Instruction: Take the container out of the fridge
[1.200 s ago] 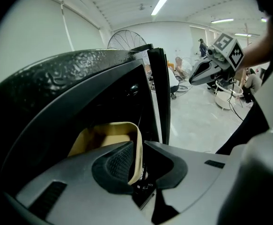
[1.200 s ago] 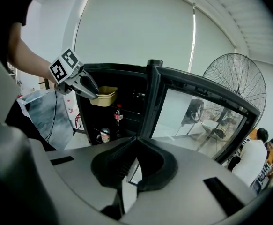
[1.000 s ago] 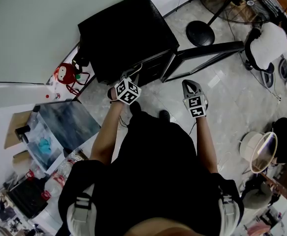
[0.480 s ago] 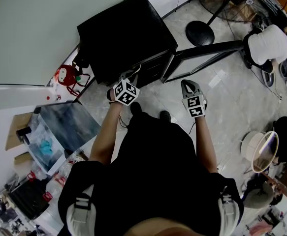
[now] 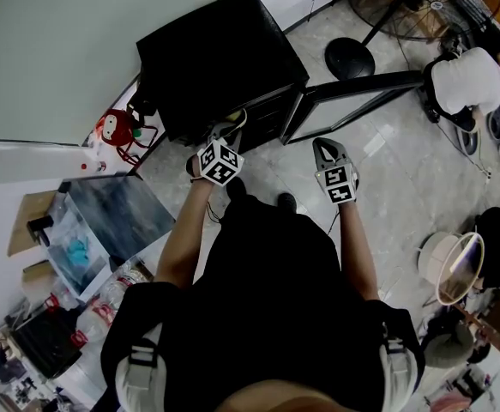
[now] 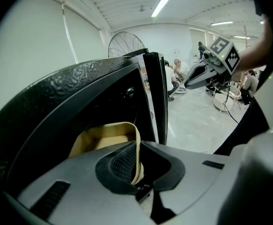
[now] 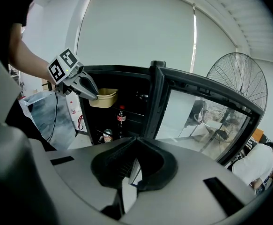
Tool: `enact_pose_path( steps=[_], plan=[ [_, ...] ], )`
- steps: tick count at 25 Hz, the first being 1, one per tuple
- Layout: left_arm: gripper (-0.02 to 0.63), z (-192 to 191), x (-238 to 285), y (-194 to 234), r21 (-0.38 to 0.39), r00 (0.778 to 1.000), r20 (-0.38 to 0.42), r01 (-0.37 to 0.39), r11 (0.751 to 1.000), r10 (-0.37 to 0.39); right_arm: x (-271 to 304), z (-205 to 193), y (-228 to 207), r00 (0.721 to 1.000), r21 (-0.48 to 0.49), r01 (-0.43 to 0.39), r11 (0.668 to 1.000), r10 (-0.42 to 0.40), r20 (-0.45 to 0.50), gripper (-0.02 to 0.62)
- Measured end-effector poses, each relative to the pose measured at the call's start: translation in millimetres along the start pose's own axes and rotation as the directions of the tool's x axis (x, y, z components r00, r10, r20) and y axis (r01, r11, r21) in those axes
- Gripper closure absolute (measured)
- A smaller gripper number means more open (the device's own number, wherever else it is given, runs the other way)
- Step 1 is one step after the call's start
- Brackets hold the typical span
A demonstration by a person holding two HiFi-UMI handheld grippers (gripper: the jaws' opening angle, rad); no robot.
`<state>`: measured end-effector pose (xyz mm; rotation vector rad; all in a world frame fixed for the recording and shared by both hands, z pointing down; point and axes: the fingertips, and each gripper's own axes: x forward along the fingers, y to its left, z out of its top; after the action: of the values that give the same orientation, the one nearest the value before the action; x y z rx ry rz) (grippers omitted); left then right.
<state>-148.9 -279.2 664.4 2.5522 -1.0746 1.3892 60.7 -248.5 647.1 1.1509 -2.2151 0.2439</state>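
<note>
Left claw [image 6: 137, 167] clamps container [image 6: 103, 136]; right claw [image 7: 132, 172] seemingly closed.

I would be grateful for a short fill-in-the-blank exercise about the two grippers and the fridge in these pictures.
1. The left gripper is shut on the ___ of the beige container.
2. The fridge's glass door stands ___.
3. The right gripper holds ___.
4. A red-labelled bottle stands ___ the fridge.

Missing words: rim; open; nothing; inside.
</note>
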Motion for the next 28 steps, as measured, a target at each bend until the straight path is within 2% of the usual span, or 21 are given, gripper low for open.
enact_pose_path(
  steps=[28],
  plan=[
    [0.569, 19.8, -21.1, -71.4, 0.000, 1.000, 0.002, -0.002, 1.000, 0.002, -33.8, -19.6, 7.1, 0.996, -0.061, -0.084, 0.995, 0.086, 0.031, 0.597]
  ],
)
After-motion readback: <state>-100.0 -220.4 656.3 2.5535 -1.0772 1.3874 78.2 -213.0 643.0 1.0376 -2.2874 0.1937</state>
